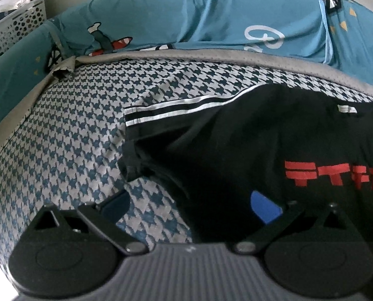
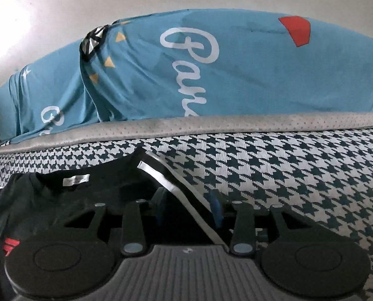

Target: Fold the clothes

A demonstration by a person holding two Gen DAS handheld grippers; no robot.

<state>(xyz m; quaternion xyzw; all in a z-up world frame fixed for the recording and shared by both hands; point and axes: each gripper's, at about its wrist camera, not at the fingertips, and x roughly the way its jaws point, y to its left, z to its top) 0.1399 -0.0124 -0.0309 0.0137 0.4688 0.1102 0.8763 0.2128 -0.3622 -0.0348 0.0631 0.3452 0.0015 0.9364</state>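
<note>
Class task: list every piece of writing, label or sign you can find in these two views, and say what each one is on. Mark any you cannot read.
"Par": white script on the teal bedding, cut off at the mattress edge; it repeats in the left view.
Red block characters on the black T-shirt: stylised and cut off, not readable.
White neck label inside the T-shirt collar: too small to read.

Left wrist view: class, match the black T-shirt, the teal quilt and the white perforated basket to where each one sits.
1 black T-shirt with white-striped sleeves
2 teal printed quilt
3 white perforated plastic basket

A top left, beyond the quilt
B bunched along the far side of the sheet
C spread on the houndstooth sheet

Pairs: 1-C, 2-B, 3-A
</note>
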